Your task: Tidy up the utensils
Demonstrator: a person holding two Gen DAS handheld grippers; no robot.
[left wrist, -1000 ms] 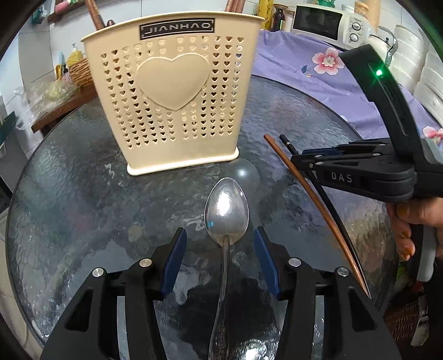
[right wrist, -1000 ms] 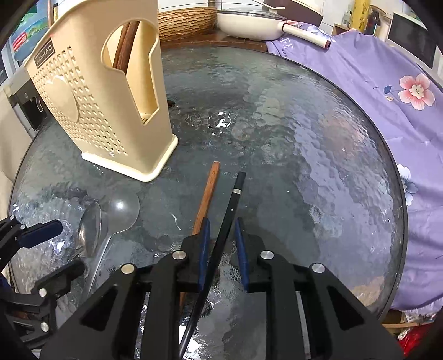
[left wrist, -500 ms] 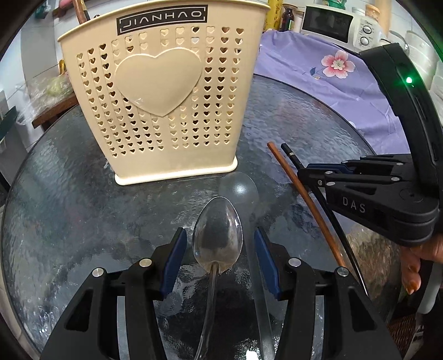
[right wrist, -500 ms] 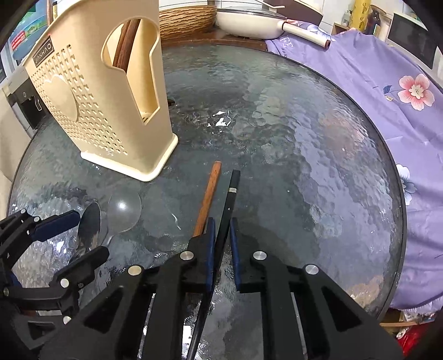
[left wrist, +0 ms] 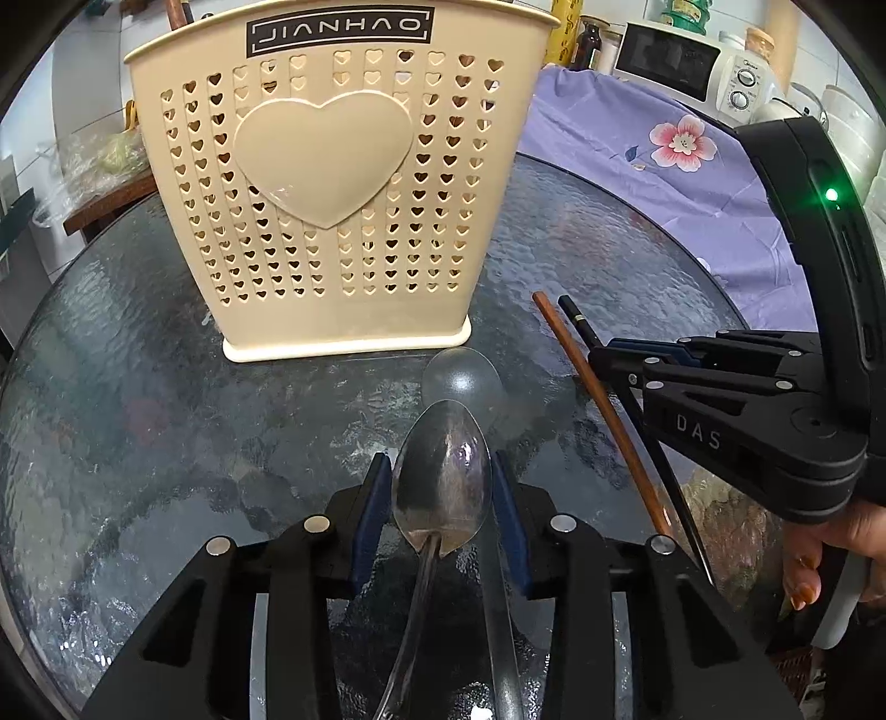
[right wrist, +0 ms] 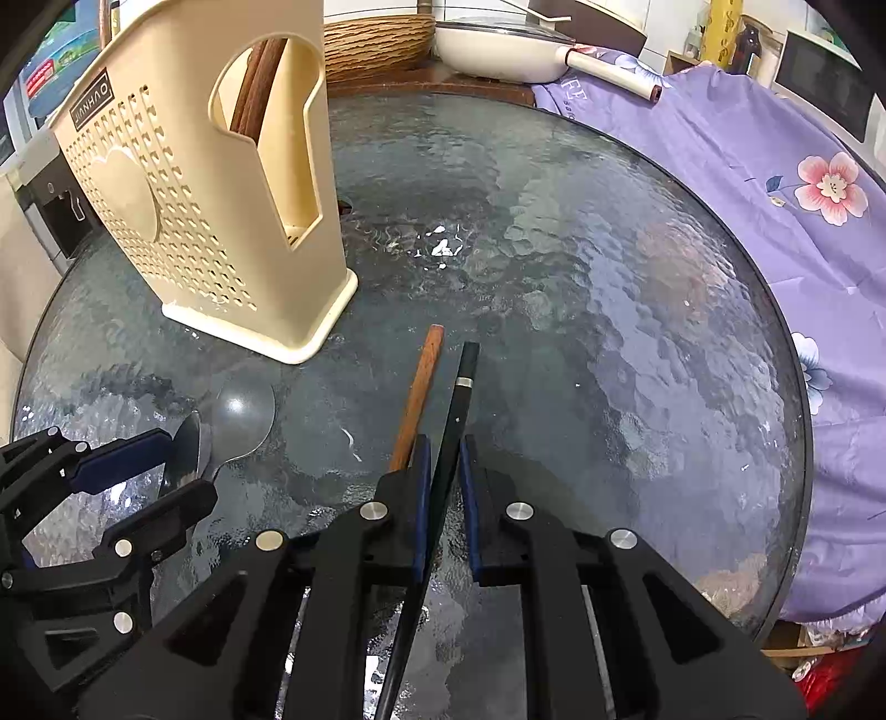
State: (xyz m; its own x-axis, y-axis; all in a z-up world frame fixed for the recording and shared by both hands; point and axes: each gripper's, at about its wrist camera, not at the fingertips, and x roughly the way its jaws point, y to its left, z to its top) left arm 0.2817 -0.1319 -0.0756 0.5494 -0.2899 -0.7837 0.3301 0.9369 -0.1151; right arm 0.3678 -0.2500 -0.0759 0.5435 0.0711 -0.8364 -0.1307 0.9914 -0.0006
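Note:
A metal spoon lies on the round glass table, with its grey reflection just ahead of it. My left gripper straddles the spoon's bowl. Its jaws are closing and the blue pads touch the bowl's two edges, as the right wrist view also shows for this gripper. My right gripper is shut on a black chopstick, which points toward the table's middle. A brown wooden chopstick lies loose just left of it. The cream perforated utensil holder stands upright behind both.
Brown wooden handles stand inside the holder. A purple floral cloth borders the table's right side. A white pan and a wicker basket sit beyond the far edge; a microwave is at the back right.
My left gripper slid forward from the spoon's neck to its bowl, and its jaws narrowed onto it. My right gripper's jaws closed on the black chopstick and then held still.

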